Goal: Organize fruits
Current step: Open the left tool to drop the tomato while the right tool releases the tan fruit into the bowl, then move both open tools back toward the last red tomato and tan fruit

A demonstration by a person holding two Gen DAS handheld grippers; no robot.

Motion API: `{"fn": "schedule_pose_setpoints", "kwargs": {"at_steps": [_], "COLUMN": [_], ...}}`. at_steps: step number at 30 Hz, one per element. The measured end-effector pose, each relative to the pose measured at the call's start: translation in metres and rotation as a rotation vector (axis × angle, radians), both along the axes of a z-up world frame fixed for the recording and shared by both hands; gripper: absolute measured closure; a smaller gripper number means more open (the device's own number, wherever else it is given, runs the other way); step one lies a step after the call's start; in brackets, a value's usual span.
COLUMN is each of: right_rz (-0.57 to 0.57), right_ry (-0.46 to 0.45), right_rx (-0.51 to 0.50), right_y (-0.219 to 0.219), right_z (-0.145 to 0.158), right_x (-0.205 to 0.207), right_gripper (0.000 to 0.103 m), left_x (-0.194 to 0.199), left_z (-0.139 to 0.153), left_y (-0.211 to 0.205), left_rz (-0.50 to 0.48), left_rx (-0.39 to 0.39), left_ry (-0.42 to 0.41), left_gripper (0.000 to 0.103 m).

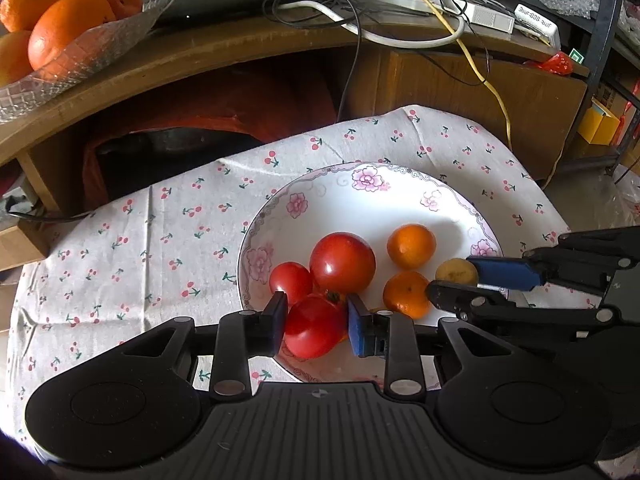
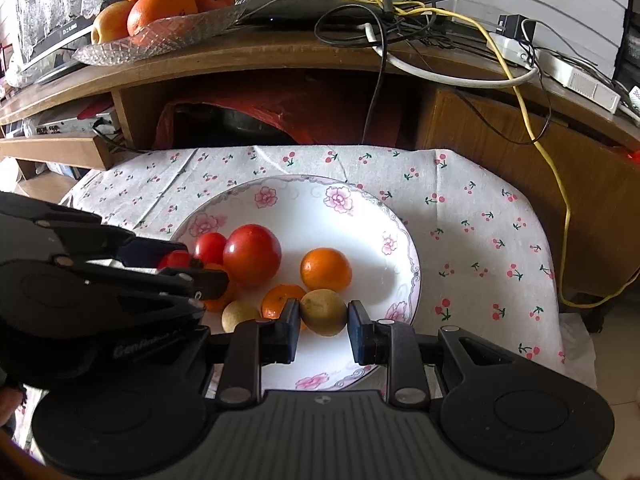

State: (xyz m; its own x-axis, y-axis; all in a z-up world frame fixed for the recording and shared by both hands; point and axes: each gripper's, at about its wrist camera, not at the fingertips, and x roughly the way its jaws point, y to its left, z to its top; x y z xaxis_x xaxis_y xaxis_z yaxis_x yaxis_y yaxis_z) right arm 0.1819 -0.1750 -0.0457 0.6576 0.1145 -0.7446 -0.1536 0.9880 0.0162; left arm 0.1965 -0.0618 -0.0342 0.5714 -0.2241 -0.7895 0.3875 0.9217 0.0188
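Note:
A white flowered plate [image 1: 360, 170] [image 2: 412, 264] lies on a cherry-print cloth [image 1: 160, 232]. It holds a large tomato [image 1: 342, 262] [image 2: 252, 256], a small tomato [image 1: 290, 280] [image 2: 210, 247], two mandarins [image 1: 411, 246] [image 1: 406, 294] and a yellow-brown fruit [image 2: 240, 316]. My left gripper [image 1: 318, 322] [image 2: 200, 266] is shut on a third tomato [image 1: 314, 326] at the plate's near rim. My right gripper [image 2: 324, 330] [image 1: 450, 280] is shut on another yellow-brown fruit [image 2: 324, 312] [image 1: 456, 272], beside a mandarin [image 2: 280, 300].
Behind the cloth stands a wooden cabinet [image 2: 280, 52] with a glass dish [image 2: 160, 36] [image 1: 80, 52] of oranges and apples on top. Tangled cables [image 2: 400, 12] and a white power strip [image 2: 572, 76] lie to its right. Bare cloth lies left and right of the plate.

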Motion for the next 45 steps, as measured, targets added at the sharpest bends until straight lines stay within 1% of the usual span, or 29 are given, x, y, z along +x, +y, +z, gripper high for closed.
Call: {"fn": "schedule_pose_setpoints", "kwargs": {"at_steps": [3, 6, 10, 12, 14, 16, 18, 22, 26, 34, 38, 45], "right_rz": [0.011, 0.011, 0.015, 0.011, 0.005, -0.001, -0.008, -0.021, -0.025, -0.013, 0.023, 0.13], "right_ry": [-0.004, -0.002, -0.01, -0.014, -0.012, -0.009, -0.014, -0.016, -0.031, -0.054, -0.062, -0.065], "right_rx": [0.007, 0.021, 0.017, 0.025, 0.053, 0.077, 0.08, 0.101, 0.108, 0.091, 0.086, 0.079], "right_y": [0.0, 0.0, 0.002, 0.001, -0.001, -0.003, -0.005, -0.009, -0.009, -0.003, 0.006, 0.034], "right_z": [0.0, 0.001, 0.002, 0.003, 0.005, 0.006, 0.008, 0.011, 0.016, 0.023, 0.025, 0.03], "right_x": [-0.001, -0.001, -0.003, -0.003, -0.003, -0.002, -0.002, -0.003, -0.005, -0.015, -0.027, -0.057], "right_gripper": [0.076, 0.076, 0.076, 0.075, 0.074, 0.072, 0.069, 0.069, 0.069, 0.069, 0.069, 0.069], "left_x": [-0.002, -0.001, -0.001, -0.001, -0.001, -0.001, -0.002, -0.002, -0.006, -0.013, -0.021, -0.037], "left_z": [-0.001, -0.001, 0.0, 0.001, 0.003, 0.005, 0.008, 0.013, 0.018, 0.022, 0.021, 0.016], "left_y": [0.001, 0.005, 0.009, 0.009, 0.011, 0.013, 0.016, 0.02, 0.022, 0.034, 0.045, 0.07], "left_rz": [-0.002, 0.007, 0.019, 0.022, 0.028, 0.034, 0.044, 0.05, 0.052, 0.068, 0.07, 0.064], "left_rx": [0.0, -0.003, -0.016, -0.01, -0.015, -0.021, -0.026, -0.049, -0.054, -0.039, -0.02, 0.013], "left_ry": [-0.005, -0.002, 0.007, 0.0, 0.0, -0.005, -0.011, -0.016, -0.029, -0.042, -0.045, -0.032], "left_gripper": [0.063, 0.058, 0.056, 0.053, 0.052, 0.05, 0.047, 0.045, 0.043, 0.041, 0.041, 0.041]}}
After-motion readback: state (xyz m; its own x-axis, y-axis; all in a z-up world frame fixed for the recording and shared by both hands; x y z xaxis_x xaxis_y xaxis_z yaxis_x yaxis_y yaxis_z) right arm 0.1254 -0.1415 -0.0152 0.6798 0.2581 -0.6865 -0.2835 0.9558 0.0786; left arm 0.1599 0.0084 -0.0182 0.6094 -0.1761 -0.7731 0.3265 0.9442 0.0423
